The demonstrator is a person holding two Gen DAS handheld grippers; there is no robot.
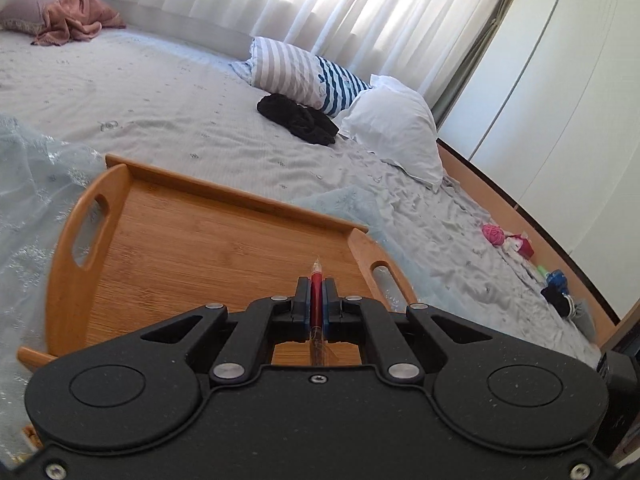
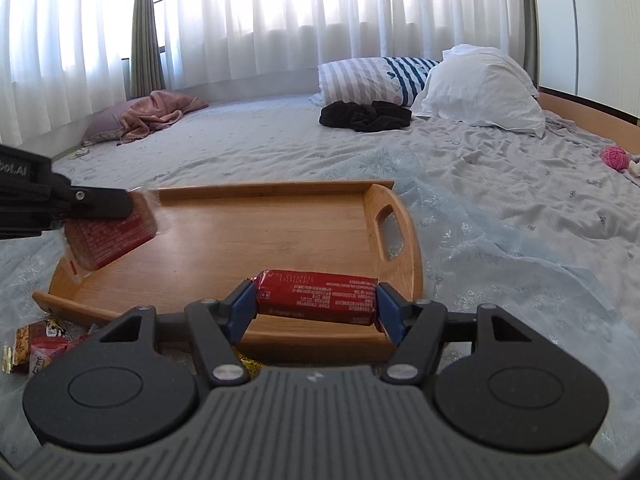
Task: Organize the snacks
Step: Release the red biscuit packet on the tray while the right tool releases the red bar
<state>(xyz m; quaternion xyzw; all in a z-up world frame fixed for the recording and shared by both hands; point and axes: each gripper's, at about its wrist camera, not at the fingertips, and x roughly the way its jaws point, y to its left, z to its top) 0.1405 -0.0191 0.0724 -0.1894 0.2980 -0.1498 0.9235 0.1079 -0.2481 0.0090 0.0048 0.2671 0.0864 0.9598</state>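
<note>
Holding one snack each, both grippers sit over the wooden tray (image 2: 280, 232).

Left gripper (image 1: 317, 294): jaws nearly shut, clamping a flat red packet (image 1: 316, 292) edge-on, at 9 o'clock in the right wrist view. Right gripper (image 2: 316, 304): jaws spread wide, gripping a red snack bar (image 2: 316, 296) by its ends. More snack packets (image 2: 36, 344) lie at 8 o'clock, off the tray.

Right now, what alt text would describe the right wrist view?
The right gripper clamps a red snack bar by its ends above a wooden tray on a bed; the left gripper holds another red snack packet at left.
</note>
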